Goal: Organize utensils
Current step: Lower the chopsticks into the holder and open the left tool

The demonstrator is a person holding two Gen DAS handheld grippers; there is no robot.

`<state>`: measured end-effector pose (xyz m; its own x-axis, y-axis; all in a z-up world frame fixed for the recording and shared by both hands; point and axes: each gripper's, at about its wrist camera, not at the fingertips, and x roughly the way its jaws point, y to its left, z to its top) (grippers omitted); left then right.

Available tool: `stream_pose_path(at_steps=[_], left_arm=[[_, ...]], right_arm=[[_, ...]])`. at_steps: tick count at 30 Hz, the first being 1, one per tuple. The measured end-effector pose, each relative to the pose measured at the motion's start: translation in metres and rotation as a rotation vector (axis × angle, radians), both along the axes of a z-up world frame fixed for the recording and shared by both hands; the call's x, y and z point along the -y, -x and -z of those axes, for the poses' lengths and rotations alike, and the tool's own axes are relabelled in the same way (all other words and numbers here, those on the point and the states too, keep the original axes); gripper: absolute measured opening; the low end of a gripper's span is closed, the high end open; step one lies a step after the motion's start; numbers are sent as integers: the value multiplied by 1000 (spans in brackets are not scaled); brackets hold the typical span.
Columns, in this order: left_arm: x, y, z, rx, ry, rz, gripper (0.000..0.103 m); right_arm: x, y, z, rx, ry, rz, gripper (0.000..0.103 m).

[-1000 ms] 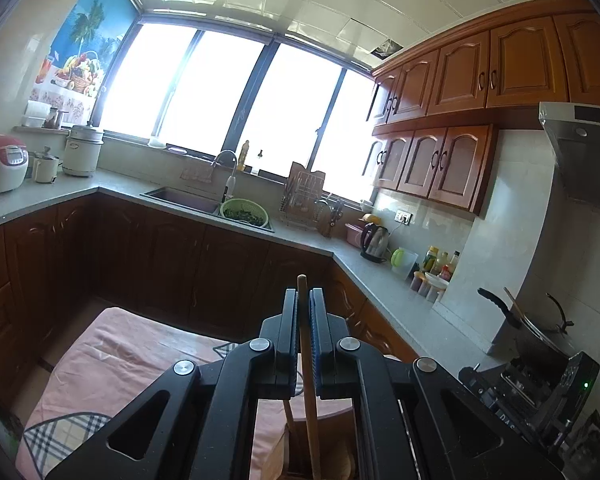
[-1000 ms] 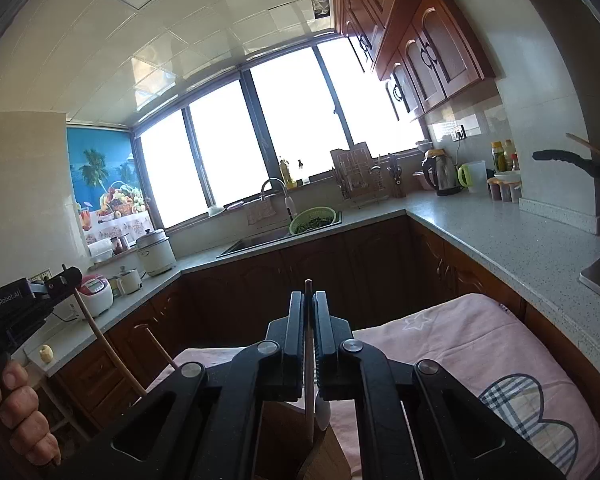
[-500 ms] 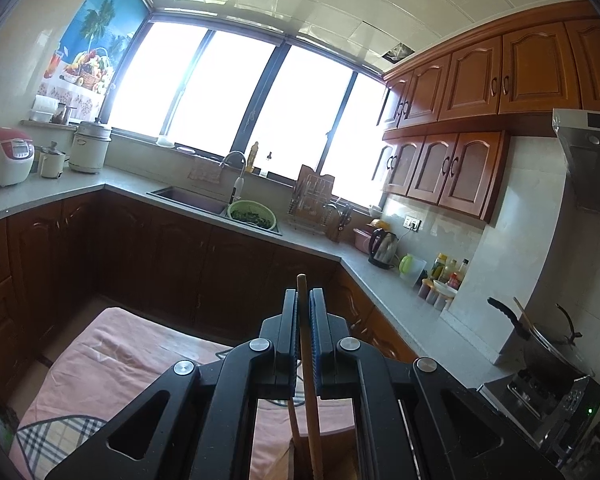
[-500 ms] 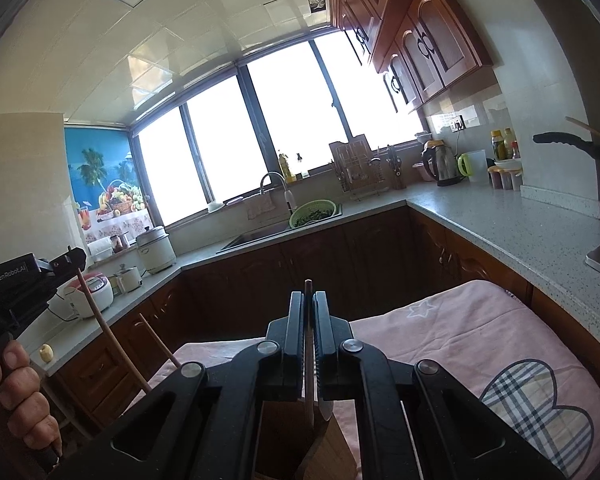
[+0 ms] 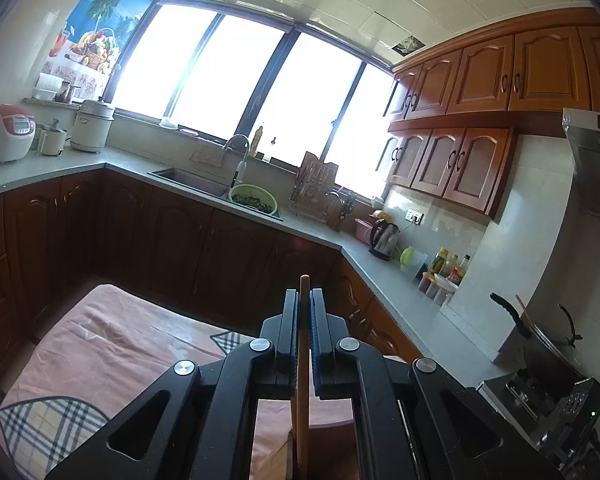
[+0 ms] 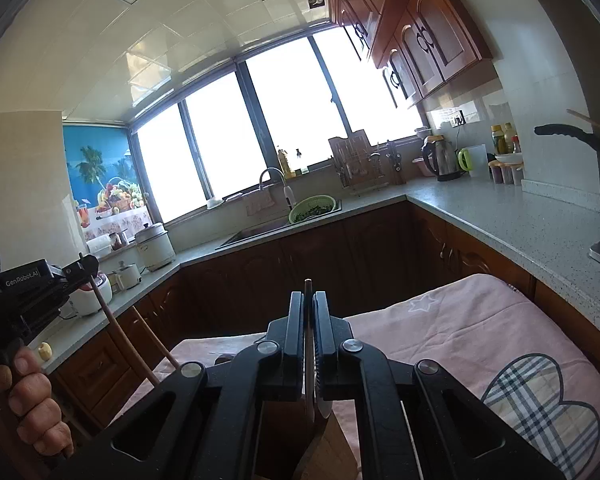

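My left gripper [image 5: 304, 300] is shut on a wooden utensil handle [image 5: 302, 380] that stands upright between its jaws; its lower end drops toward a wooden holder [image 5: 320, 452] below, mostly hidden. The left gripper also shows in the right wrist view [image 6: 85, 266], holding the wooden stick [image 6: 118, 332] slanted down. My right gripper [image 6: 309, 300] is shut on a thin metal utensil handle [image 6: 309, 368], upright, above a wooden holder [image 6: 324, 452]. A second wooden stick [image 6: 156, 340] slants up beside the first.
A pink cloth with plaid hearts [image 6: 480, 340] covers the table under both grippers. Dark wood cabinets and a grey counter [image 5: 380, 276] wrap around behind, with a sink, a green colander [image 5: 253, 200], a kettle [image 5: 384, 238] and rice cookers [image 5: 8, 132].
Both grippers stay shut on their utensils. The left gripper has risen and tilted slightly, lifting its wooden stick; the right view has barely shifted.
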<state>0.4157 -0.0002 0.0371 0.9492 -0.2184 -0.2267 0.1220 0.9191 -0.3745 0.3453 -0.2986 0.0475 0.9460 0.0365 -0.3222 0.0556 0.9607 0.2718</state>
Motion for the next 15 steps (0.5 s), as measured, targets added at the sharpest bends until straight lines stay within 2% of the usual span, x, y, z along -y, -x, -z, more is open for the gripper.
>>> stream_pose_path(at_steps=[9,13,15], left_arm=[[24,-16,31,-97,-72,39,4],[24,-17,21,-91,-91,41,4],[23,-20,17,-102,-93,48,4]], right_arm=[[2,-2,15,-17,-16,5,5],[3,-2,14,-28,-15,-8,5],[3,-2,14,-38,-15,-13,9]])
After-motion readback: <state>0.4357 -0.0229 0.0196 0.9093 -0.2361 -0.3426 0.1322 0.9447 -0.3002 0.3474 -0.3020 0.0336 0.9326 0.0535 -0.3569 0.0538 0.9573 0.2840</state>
